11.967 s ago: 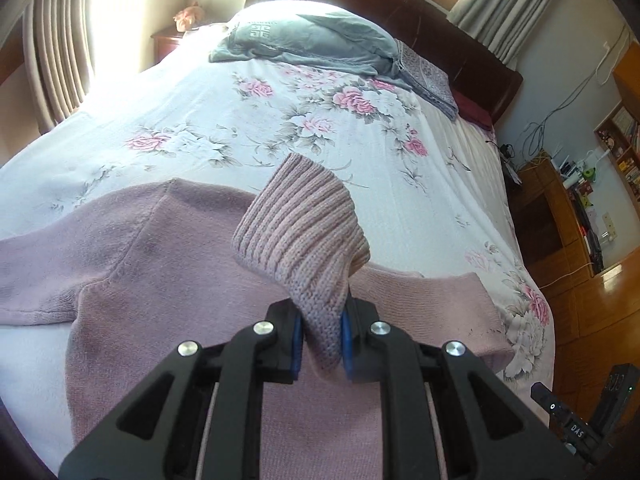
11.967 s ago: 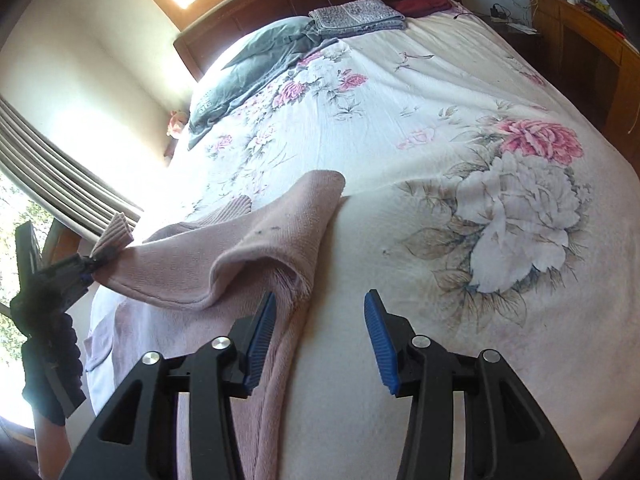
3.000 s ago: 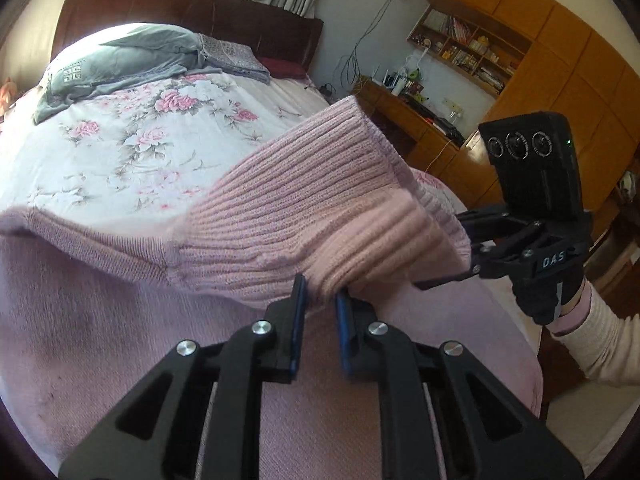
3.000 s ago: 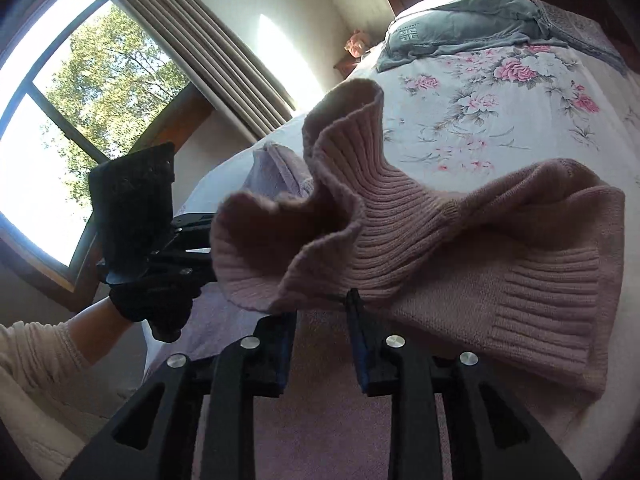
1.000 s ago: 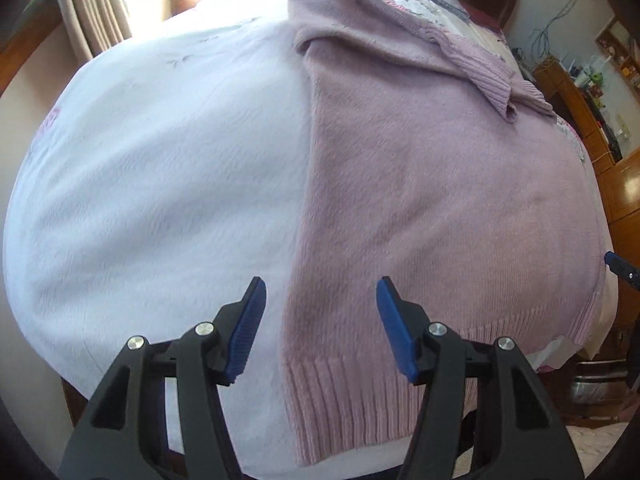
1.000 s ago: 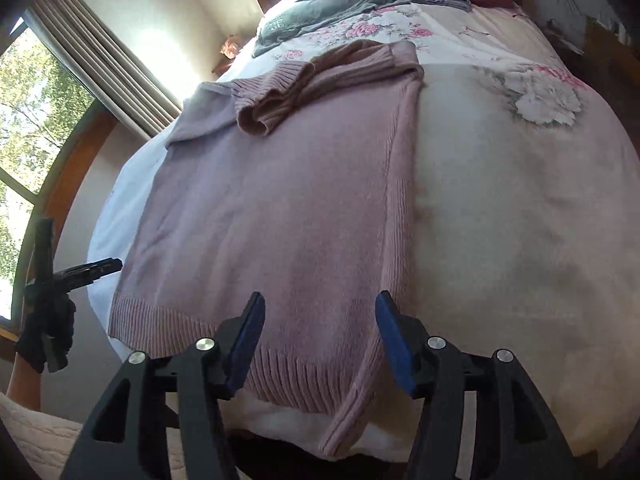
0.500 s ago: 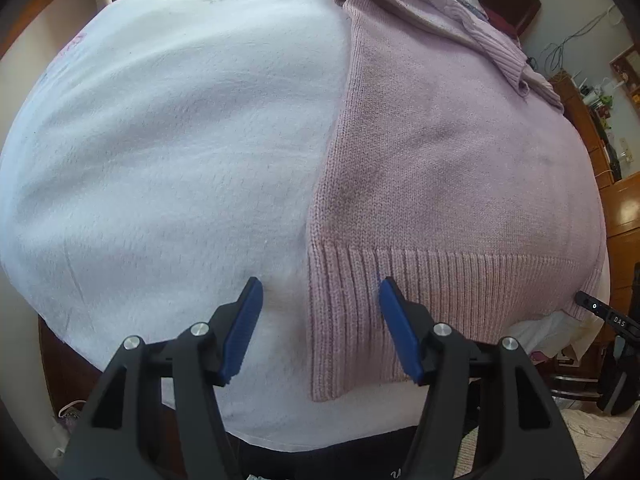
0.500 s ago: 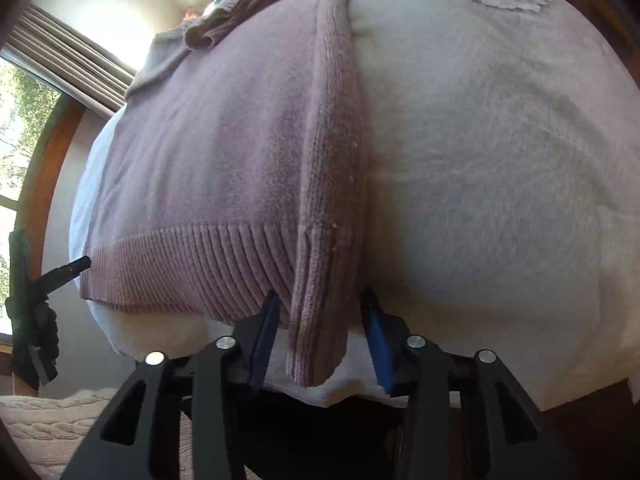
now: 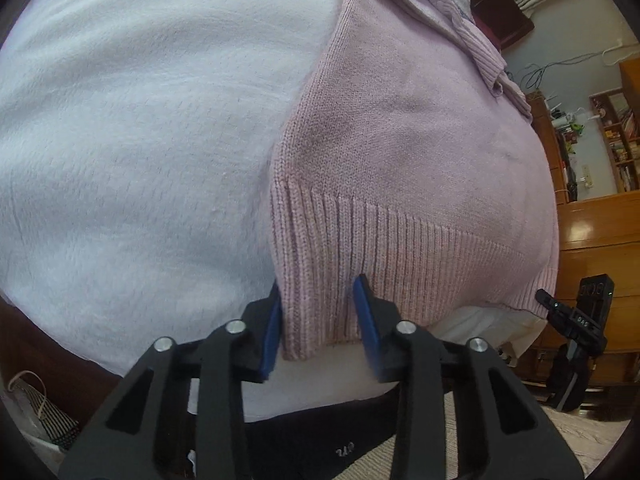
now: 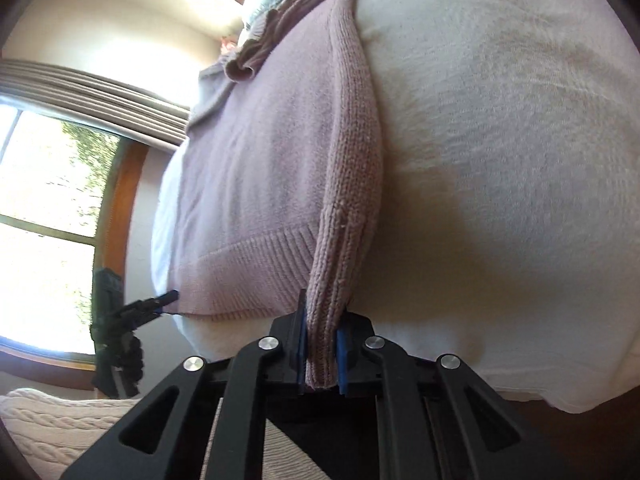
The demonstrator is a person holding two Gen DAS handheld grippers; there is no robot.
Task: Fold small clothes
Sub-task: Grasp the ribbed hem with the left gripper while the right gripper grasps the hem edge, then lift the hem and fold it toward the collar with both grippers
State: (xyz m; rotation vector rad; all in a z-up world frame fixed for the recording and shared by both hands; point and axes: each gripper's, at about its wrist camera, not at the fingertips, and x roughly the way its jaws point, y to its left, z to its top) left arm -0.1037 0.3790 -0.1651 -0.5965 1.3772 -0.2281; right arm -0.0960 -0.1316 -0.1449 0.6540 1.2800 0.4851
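- A home bedroom is showing: a bed (image 9: 120, 140) under a pale fleecy cover is filling both views.
- A dark wooden headboard (image 9: 508, 20) is standing at its far edge.
- Pleated curtains (image 10: 92, 92) are hanging over a wood-framed window (image 10: 52, 208) with trees outside.
- Wooden cabinets (image 9: 592, 232) and cluttered bookshelves (image 9: 618, 136) are lining the wall beside the bed.

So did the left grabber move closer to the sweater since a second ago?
Yes. The left gripper came forward to the pink sweater; its ribbed hem corner now sits between the open fingers at the bed edge.
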